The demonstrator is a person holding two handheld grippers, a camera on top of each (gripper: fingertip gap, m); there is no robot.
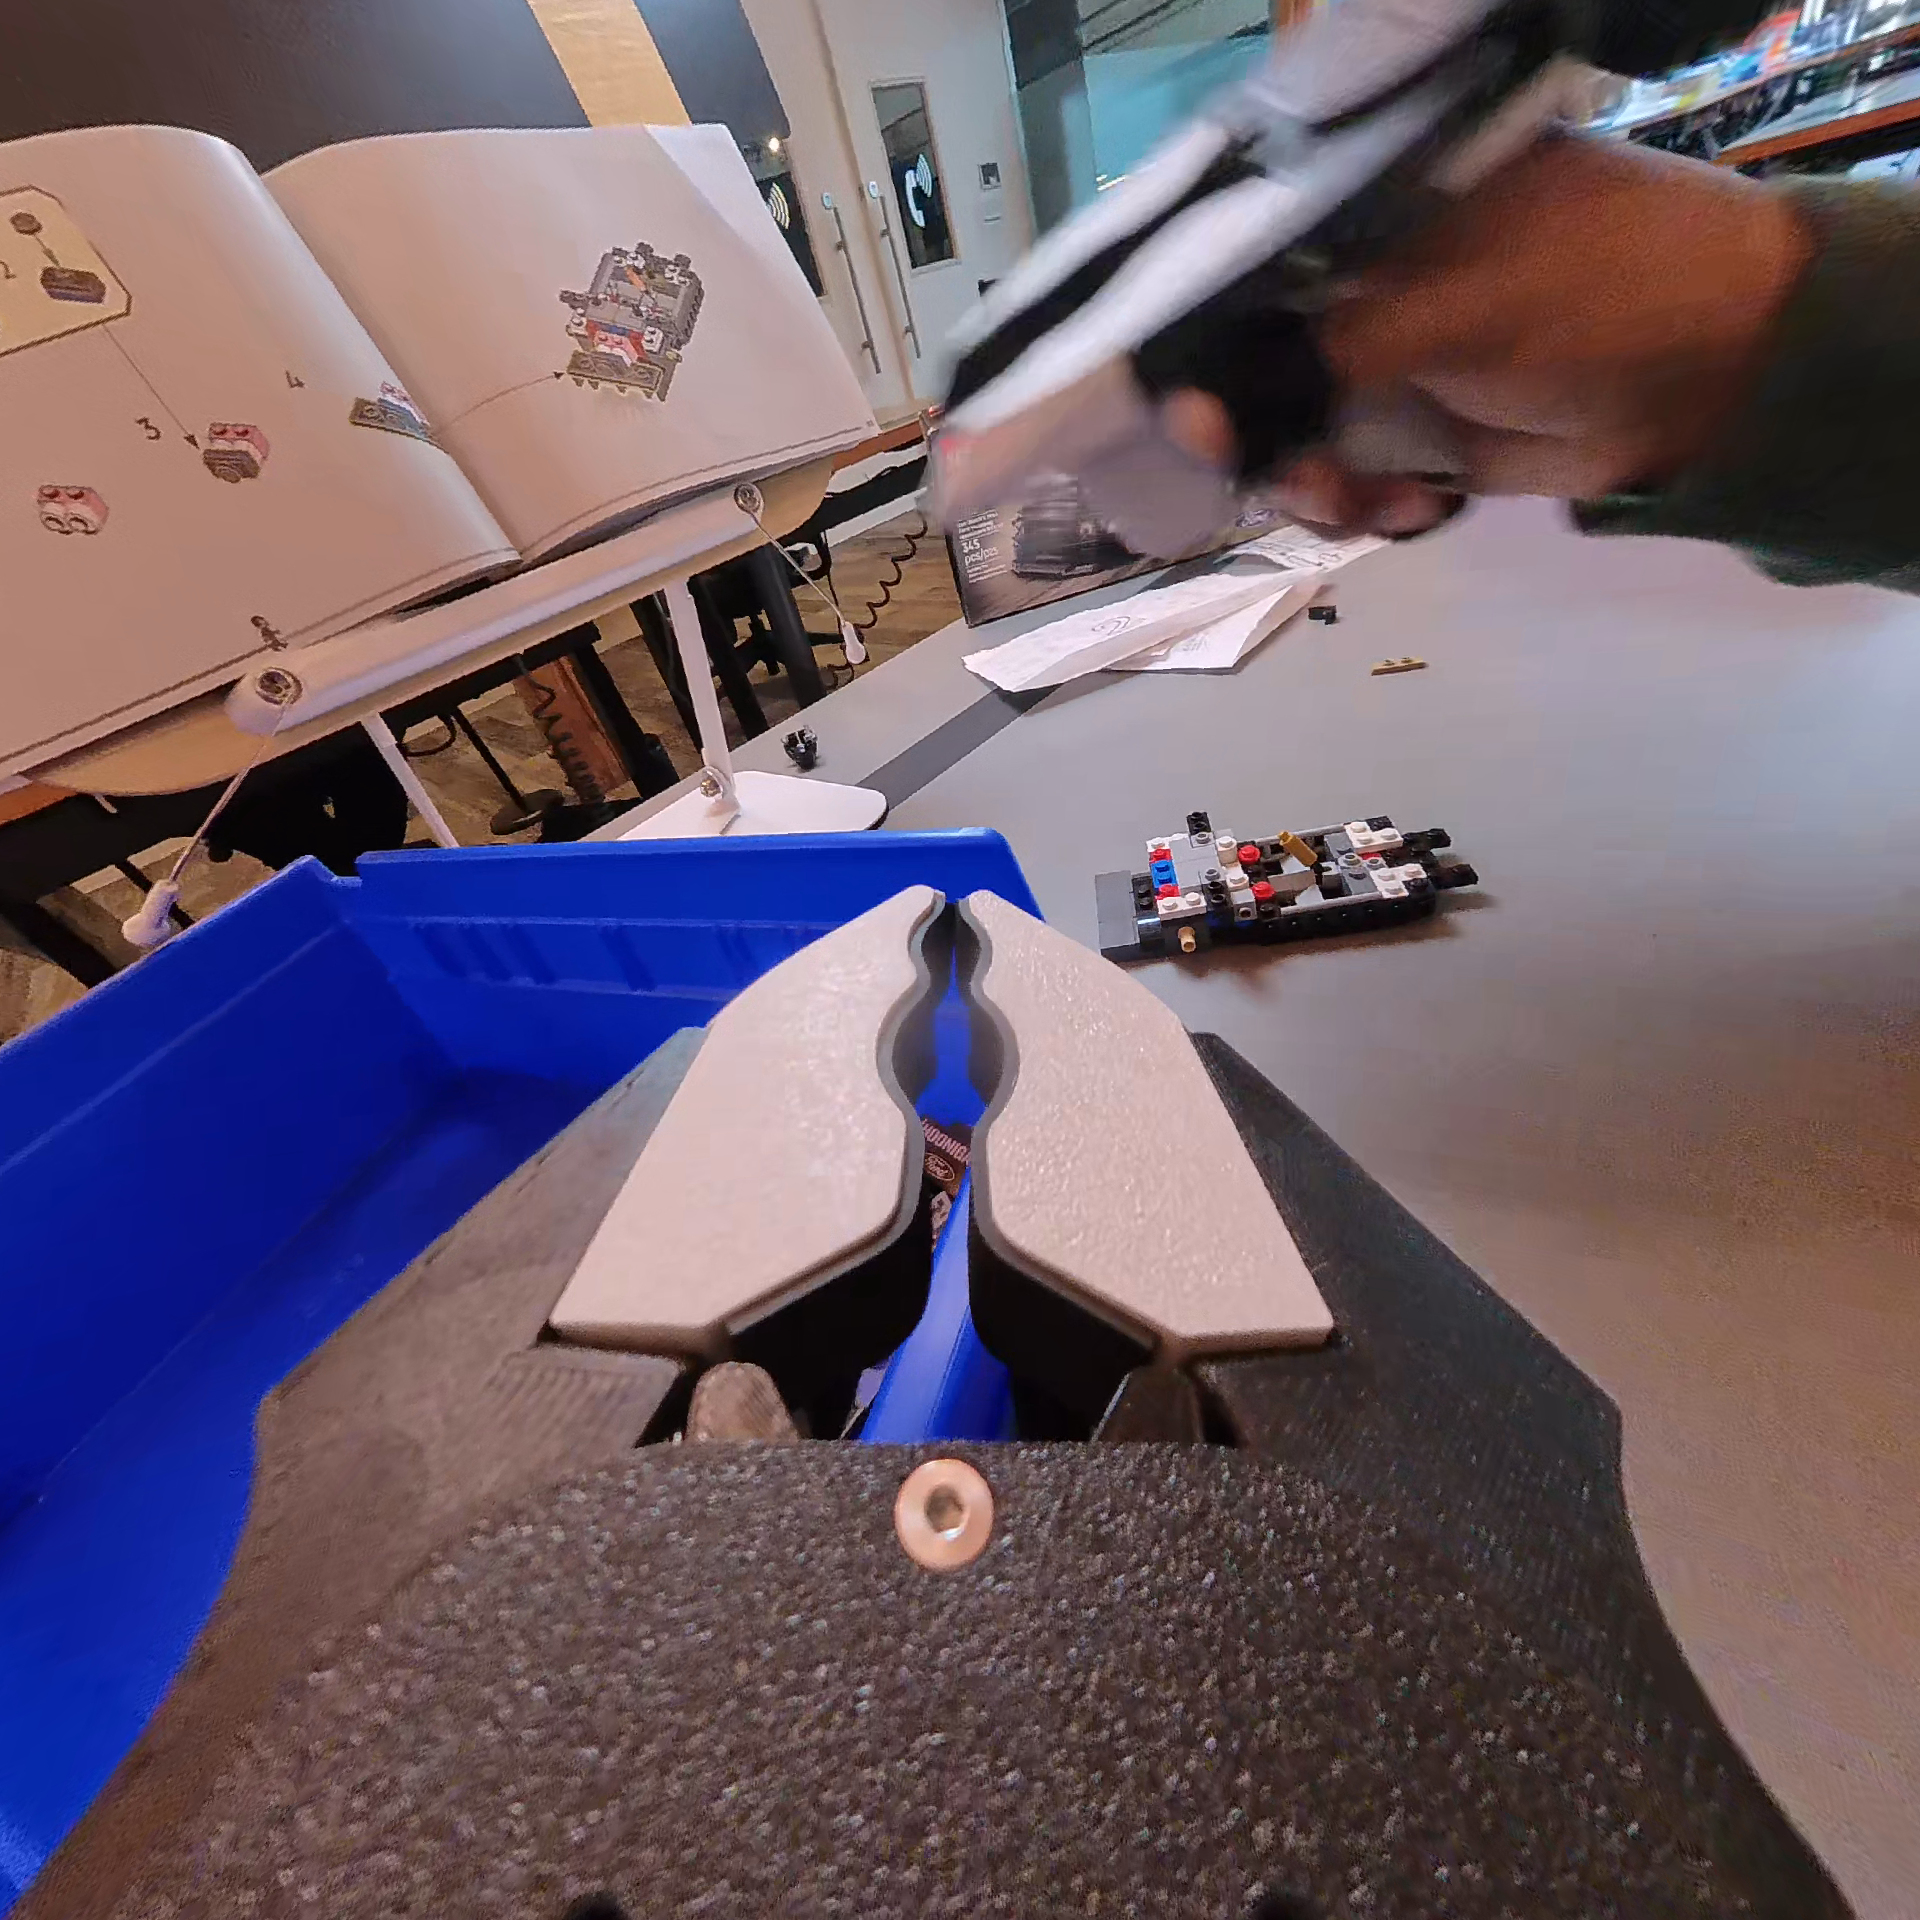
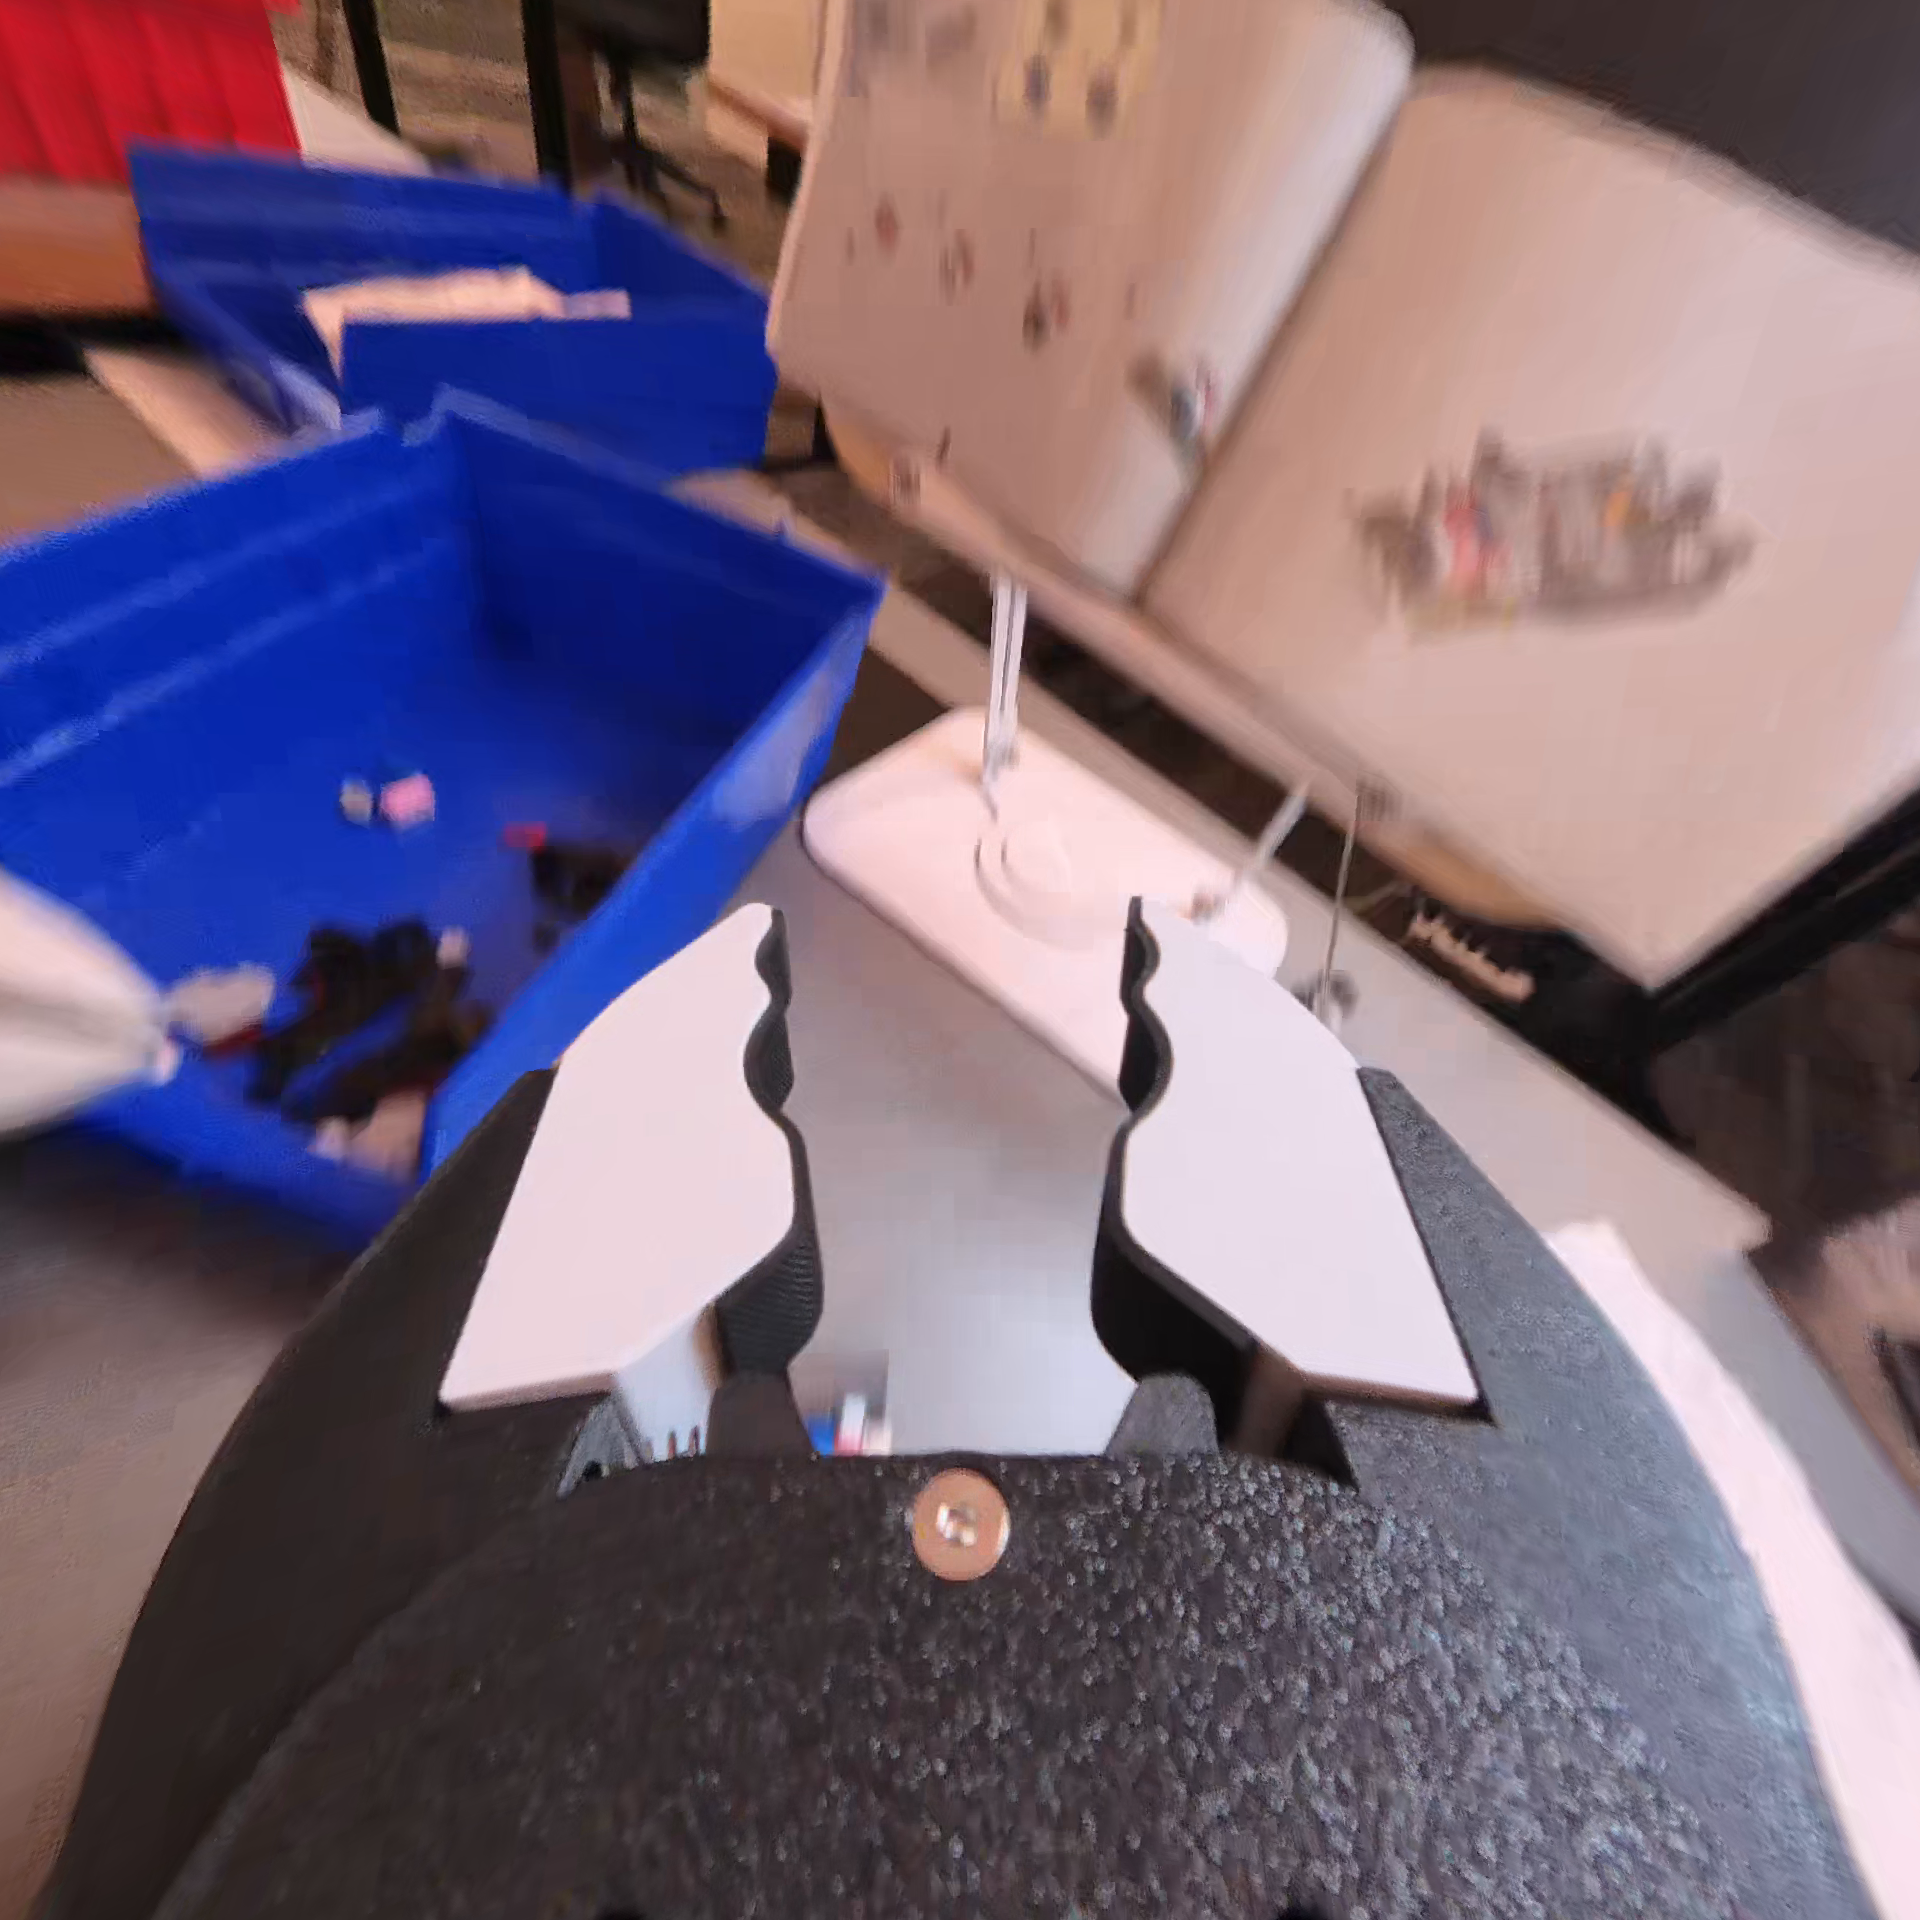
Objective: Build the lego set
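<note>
My left gripper [image 1: 951, 909] is shut, fingertips together, and hangs over the blue bin [image 1: 312, 1039]; nothing shows between its tips. In the right wrist view it enters from the left edge [image 2: 156, 1029], its tip down among the dark and white loose bricks [image 2: 353, 997] in that bin [image 2: 644, 935]. My right gripper [image 2: 951, 925] is open and empty above the grey table, pointing at the white stand base [image 2: 1039, 883]. In the left wrist view it is blurred, high up, held by a hand [image 1: 1091, 416]. A partly built brick model [image 1: 1283, 883] lies flat on the table to the bin's right.
An open instruction book [image 1: 416, 343] rests on a white stand [image 1: 769, 805] behind the bin. A dark box [image 1: 1039, 551], paper sheets [image 1: 1132, 634] and small loose pieces [image 1: 1397, 665] lie farther back. A second blue bin [image 2: 468, 312] sits behind the first. White paper [image 2: 1766, 1558] lies at right.
</note>
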